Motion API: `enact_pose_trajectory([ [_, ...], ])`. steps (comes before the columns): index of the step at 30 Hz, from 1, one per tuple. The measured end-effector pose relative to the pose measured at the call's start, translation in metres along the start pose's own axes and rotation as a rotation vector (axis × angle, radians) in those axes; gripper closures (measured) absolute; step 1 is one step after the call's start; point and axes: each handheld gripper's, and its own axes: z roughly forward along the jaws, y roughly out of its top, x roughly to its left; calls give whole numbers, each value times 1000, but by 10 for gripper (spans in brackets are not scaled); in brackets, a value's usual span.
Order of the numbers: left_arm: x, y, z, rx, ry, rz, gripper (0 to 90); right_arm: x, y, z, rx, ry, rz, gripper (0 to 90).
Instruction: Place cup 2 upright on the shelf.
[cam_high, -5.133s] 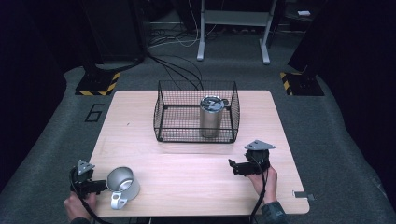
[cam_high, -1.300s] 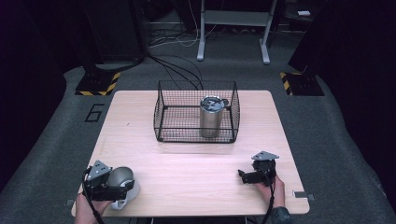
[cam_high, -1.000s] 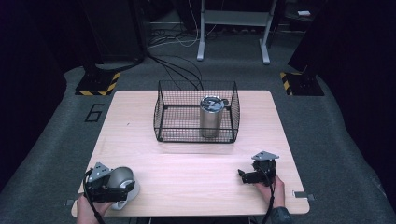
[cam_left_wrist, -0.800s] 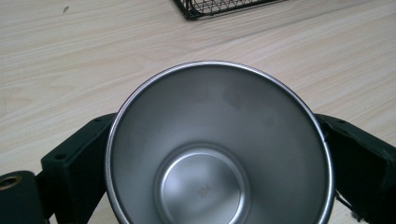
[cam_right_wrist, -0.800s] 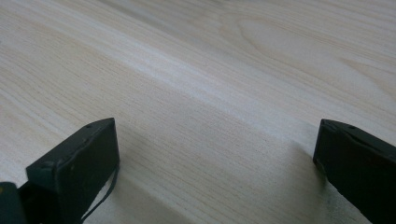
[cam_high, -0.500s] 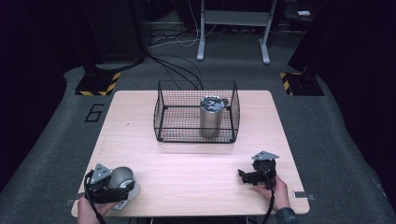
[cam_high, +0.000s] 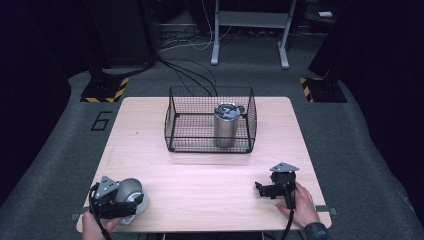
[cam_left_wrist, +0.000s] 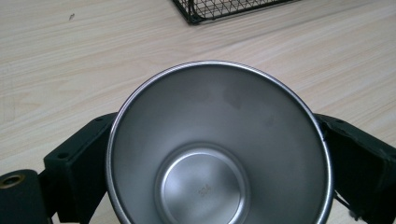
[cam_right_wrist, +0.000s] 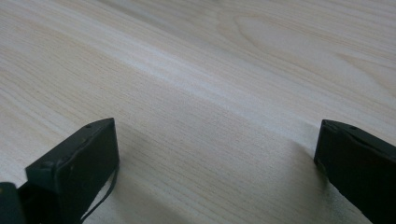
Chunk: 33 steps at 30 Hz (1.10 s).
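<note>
A steel cup (cam_high: 131, 192) with a white outside sits at the front left of the wooden table (cam_high: 200, 175). My left gripper (cam_high: 125, 201) is shut on the cup, one black jaw pressed against each side. In the left gripper view the cup (cam_left_wrist: 201, 186) faces me mouth first, and I see nothing inside it. My right gripper (cam_high: 264, 190) rests low over bare wood at the front right, held by a hand. Its jaws stand wide apart in the right gripper view, so this right gripper (cam_right_wrist: 219, 140) is open with nothing between them.
A black wire basket (cam_high: 175, 120) stands at the middle back of the table. A lidded steel tumbler (cam_high: 226, 125) stands upright inside it, toward its right side. Cables and stand legs lie on the floor beyond the table.
Five seconds ago my left gripper lay to the left of the cup; now its jaws hold it. My right gripper has slid slightly toward the front edge. Little has shifted over the last second.
</note>
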Motion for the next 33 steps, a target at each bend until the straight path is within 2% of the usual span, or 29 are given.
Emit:
enact_pose_trajectory([
  [12,0,14,-4,-20,-14,34,64,0,0,0,-2,2,-3,0],
  [16,0,20,-3,-5,-20,47,64,0,0,0,-2,2,-3,0],
  [20,-5,27,2,-20,-32,53,64,0,0,0,-2,2,-3,0],
  [24,-8,32,6,-13,-46,53,64,0,0,0,-3,3,-4,0],
  [33,-18,48,13,-16,-65,85,64,0,0,0,-3,3,-4,0],
])
